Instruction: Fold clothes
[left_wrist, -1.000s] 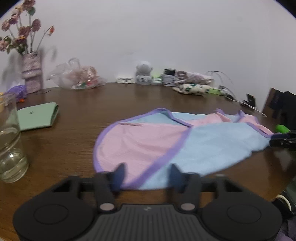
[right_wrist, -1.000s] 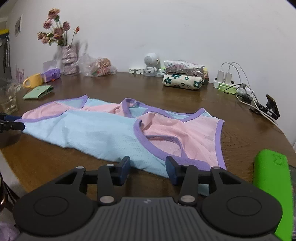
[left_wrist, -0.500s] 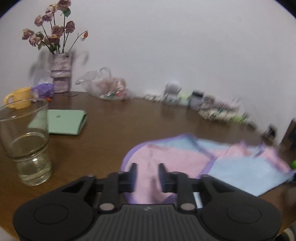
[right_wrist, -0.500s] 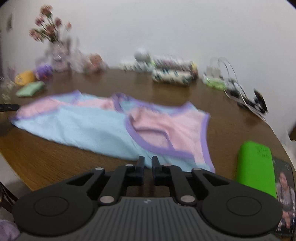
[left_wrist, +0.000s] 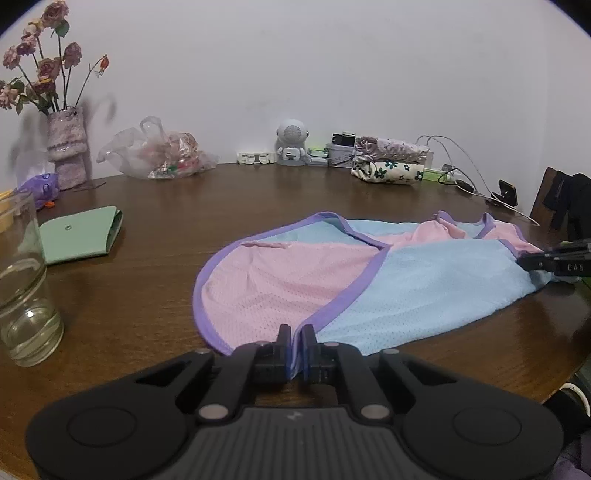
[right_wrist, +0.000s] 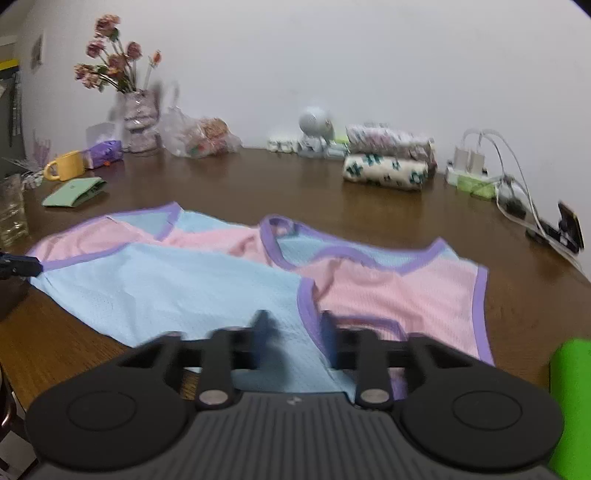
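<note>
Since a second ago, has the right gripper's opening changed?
Yes. The right gripper had closed its fingers half a second ago; now they stand apart again over the garment, nearer its purple trim.

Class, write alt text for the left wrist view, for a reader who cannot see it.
The left claw is shut on the near hem of a pink and blue mesh vest with purple trim, spread on a brown wooden table. A drinking glass stands at the left, beside a folded green cloth.

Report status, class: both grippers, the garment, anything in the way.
Left gripper shut on garment hem. Right gripper open, straddling the other end. Garment flat on table. Glass near left, green object near right.
</note>
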